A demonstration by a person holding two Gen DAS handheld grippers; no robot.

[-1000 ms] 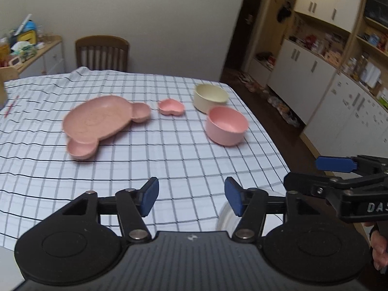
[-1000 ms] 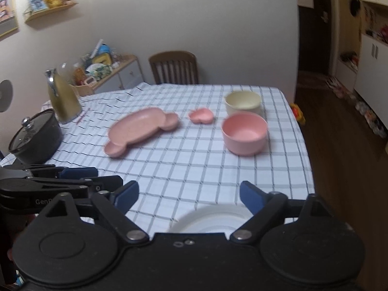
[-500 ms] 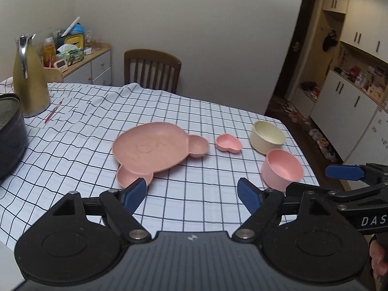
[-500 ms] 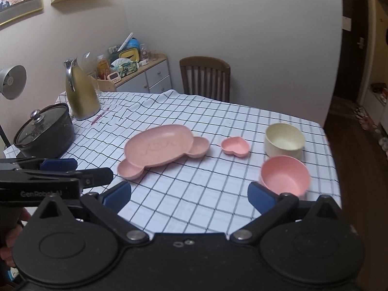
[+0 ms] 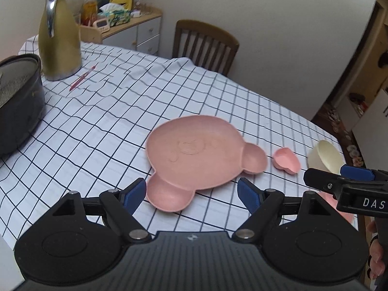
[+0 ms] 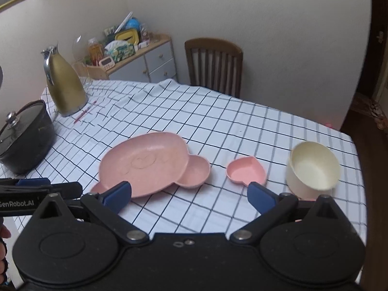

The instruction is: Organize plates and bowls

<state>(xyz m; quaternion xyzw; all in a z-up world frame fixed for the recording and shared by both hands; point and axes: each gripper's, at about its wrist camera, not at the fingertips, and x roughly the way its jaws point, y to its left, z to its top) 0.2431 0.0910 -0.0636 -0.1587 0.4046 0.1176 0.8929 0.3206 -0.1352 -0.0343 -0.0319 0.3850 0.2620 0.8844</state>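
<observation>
Tongs both gape empty – left gripper [image 5: 191, 195], right gripper [image 6: 190, 194] – bear plate [image 5: 196, 155] could skid across cloth.

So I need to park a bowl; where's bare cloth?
Free: between the gold jug and bear plate, and behind the heart dish toward the chair. Crowded: heart dish to cream bowl.

Two black handheld grippers, left gripper [image 5: 191, 195] and right gripper [image 6: 190, 195], with blue pads, silver pivot screws and white lettering.
</observation>
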